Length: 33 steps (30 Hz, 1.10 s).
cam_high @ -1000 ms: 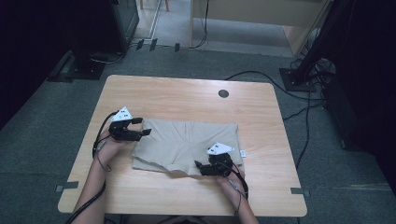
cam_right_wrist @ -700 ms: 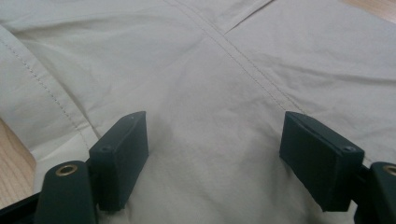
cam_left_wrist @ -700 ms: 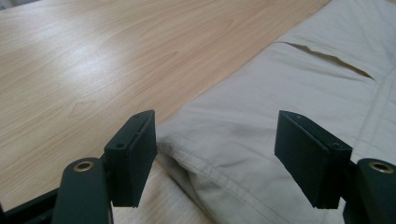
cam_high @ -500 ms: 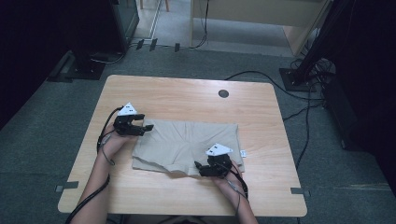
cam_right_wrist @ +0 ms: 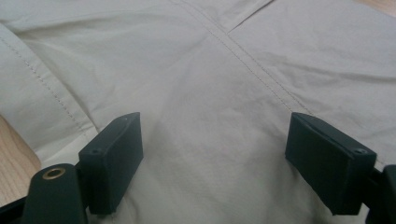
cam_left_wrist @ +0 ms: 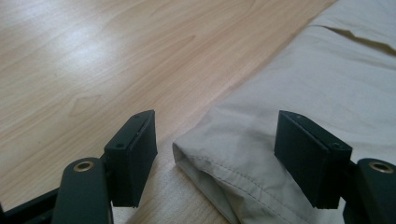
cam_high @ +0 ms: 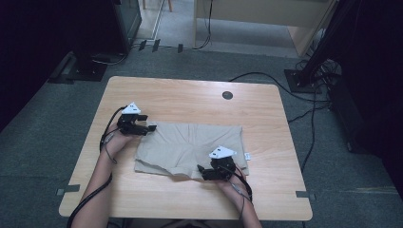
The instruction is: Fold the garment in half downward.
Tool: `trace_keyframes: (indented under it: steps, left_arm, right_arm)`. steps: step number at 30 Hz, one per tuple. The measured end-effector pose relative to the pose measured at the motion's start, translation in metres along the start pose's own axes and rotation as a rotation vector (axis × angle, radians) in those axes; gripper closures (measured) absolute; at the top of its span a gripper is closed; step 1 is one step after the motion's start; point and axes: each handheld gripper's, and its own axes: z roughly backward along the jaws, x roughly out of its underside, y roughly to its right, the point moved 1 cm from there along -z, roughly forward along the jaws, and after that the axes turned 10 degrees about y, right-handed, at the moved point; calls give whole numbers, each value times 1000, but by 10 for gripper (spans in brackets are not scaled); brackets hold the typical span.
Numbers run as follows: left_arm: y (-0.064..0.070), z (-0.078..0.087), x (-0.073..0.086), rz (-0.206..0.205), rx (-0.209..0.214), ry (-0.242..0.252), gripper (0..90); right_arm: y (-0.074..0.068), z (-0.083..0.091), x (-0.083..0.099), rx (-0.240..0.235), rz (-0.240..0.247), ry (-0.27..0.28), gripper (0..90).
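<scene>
A pair of beige shorts lies flat in the middle of the wooden table. My left gripper stands open at the shorts' far left corner; in the left gripper view that hemmed corner lies between the two jaws, untouched. My right gripper is open over the shorts' near edge. In the right gripper view the cloth and its stitched seam spread out between the wide-apart jaws.
A small white tag sticks out at the shorts' right edge. A black round grommet sits in the table's far side. Cables trail on the floor to the right. Bare wood surrounds the shorts on every side.
My left gripper has shifted up the table to the shorts' far left corner. The right gripper has stayed put.
</scene>
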Motion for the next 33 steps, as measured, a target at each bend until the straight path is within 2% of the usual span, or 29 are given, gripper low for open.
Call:
trace_keyframes:
  steps: [5,7,9,13,17,21,25,33]
  left_arm:
    - [1,-1,0,-13,-15,-5,300]
    - [4,-3,1,-32,-28,-40,300]
    - [4,-3,1,-37,-31,-42,300]
    - [3,-2,1,-24,-32,-39,299]
    - [3,-3,1,-13,-40,-36,299]
    - [4,-3,1,-19,-47,-39,299]
    - [4,-2,1,-9,-47,-37,291]
    - [7,-2,1,-12,-60,-38,285]
  right_arm:
    - [-1,0,0,7,-4,1,187]
    - [-1,0,0,16,-24,4,199]
    - [-1,0,0,27,-34,10,213]
    - [-3,1,-4,43,-69,12,223]
    - [-8,0,-9,50,-74,30,223]
    - [-16,-4,-14,45,-67,43,223]
    - [-21,-9,-20,47,-91,50,224]
    - [-31,-23,-22,34,-93,32,226]
